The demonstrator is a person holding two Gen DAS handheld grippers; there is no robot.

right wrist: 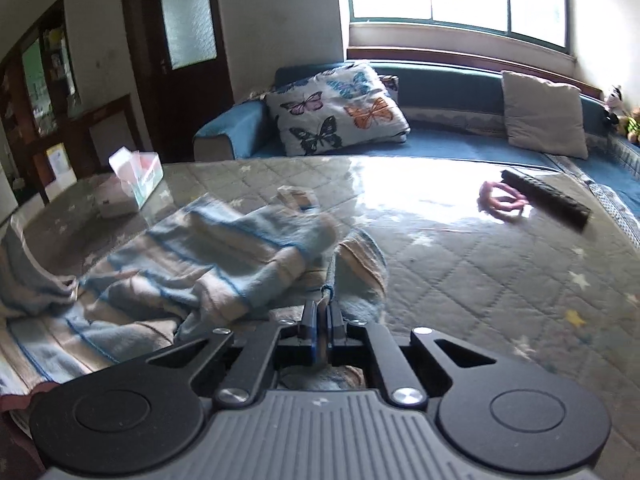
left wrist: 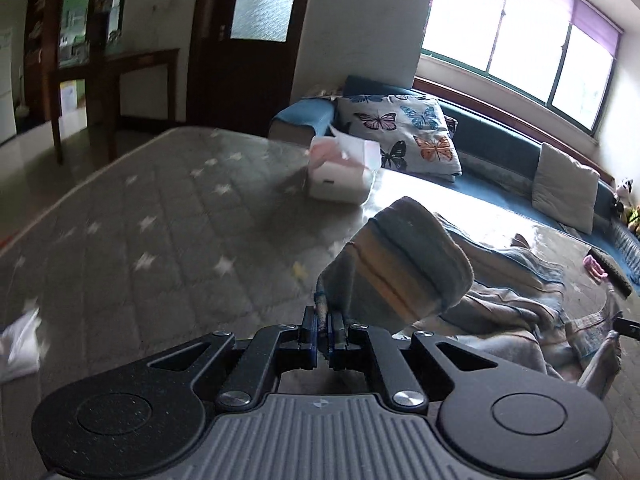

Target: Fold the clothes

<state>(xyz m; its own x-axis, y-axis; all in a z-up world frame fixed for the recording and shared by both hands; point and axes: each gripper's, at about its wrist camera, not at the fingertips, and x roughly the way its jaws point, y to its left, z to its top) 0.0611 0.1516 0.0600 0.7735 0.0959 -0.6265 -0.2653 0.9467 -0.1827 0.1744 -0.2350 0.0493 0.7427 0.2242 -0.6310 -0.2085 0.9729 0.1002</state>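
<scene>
A striped blue, grey and beige knit garment (left wrist: 404,268) lies crumpled on the quilted star-patterned table top (left wrist: 160,220). My left gripper (left wrist: 322,320) is shut on an edge of it, and a lifted flap stands up to the right of the jaws. In the right wrist view the same garment (right wrist: 192,264) spreads to the left. My right gripper (right wrist: 322,312) is shut on another edge of it, low over the table top (right wrist: 480,272). The tip of the right gripper shows at the right edge of the left wrist view (left wrist: 628,326).
A tissue box (left wrist: 344,168) stands at the far side of the table, also in the right wrist view (right wrist: 134,180). A pink ring (right wrist: 502,200) and a dark remote (right wrist: 548,200) lie far right. A white cloth (left wrist: 20,344) lies at left. A blue sofa with a butterfly cushion (right wrist: 340,108) runs behind.
</scene>
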